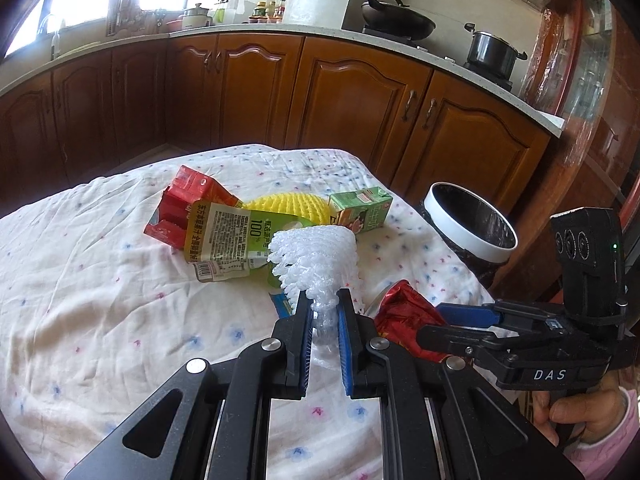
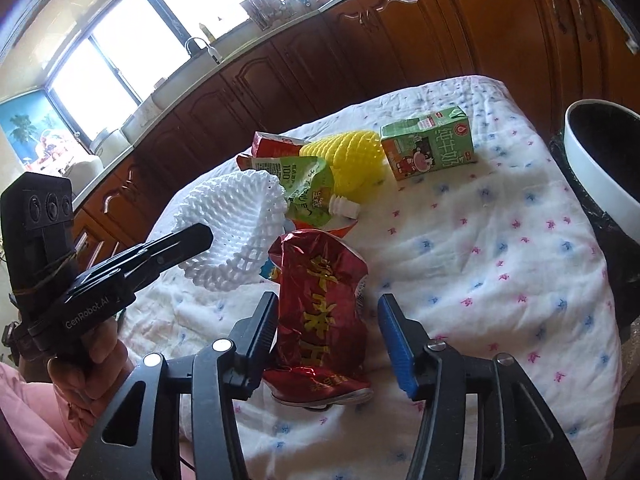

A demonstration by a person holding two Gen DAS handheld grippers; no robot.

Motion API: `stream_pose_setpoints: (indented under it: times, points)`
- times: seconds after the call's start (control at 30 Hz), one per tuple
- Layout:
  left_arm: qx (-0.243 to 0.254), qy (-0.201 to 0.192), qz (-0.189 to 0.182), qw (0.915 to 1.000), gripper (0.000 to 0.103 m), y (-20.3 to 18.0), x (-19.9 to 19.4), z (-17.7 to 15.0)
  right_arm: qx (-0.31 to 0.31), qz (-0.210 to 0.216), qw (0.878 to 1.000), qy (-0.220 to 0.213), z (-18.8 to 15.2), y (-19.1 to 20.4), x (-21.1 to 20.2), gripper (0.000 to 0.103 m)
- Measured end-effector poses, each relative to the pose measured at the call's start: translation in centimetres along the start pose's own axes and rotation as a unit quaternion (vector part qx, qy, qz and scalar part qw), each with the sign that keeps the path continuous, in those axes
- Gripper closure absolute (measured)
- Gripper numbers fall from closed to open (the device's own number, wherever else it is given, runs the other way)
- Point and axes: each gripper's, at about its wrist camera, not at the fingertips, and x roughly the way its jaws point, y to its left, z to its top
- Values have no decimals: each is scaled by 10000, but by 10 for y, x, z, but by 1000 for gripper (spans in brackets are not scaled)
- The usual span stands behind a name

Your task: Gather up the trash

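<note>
The white foam mesh fruit sleeve [image 1: 316, 256] fans away from me above the flowered tablecloth [image 1: 100, 300], its narrow end pinched in my left gripper [image 1: 323, 308]. My right gripper [image 2: 328, 316] gapes wide around the crumpled red foil snack bag [image 2: 320, 304], lengthwise between the fingers.

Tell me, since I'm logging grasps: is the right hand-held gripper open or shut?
Open: the right hand-held gripper straddles the red foil bag, a gap beside its blue finger.
</note>
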Motion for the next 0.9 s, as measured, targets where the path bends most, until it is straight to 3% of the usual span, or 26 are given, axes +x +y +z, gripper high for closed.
stream_pose_setpoints:
  times: [0.1,0.17,0.27,0.33,0.43,0.53,0.7,0.9]
  points:
    - [-49,-27,-25,10000,92,3,0,1,-467,-438,9977,202,9,17,1,49]
    - [-71,-27,-39,10000,92,5,1,1,-669,-453,9959,411,14,26,6,50]
    - [-105,-16,-52,9999,92,8,2,2,-959,-493,9912,772,15,34,18,58]
    - [-123,-1,-77,9999,92,9,3,3,-1092,-563,9887,859,13,38,19,78]
    - [-73,-9,-127,9999,92,7,4,6,-1186,-717,9870,817,7,36,11,79]
    - [22,-10,-233,9997,92,-4,9,10,-963,-648,9916,573,1,26,-8,80]
    - [287,-26,-449,9986,92,-30,22,20,-402,-856,9953,-220,-3,1,-51,80]
    - [595,-43,-707,9957,92,-65,41,33,332,-1007,9901,-923,-4,-42,-94,80]
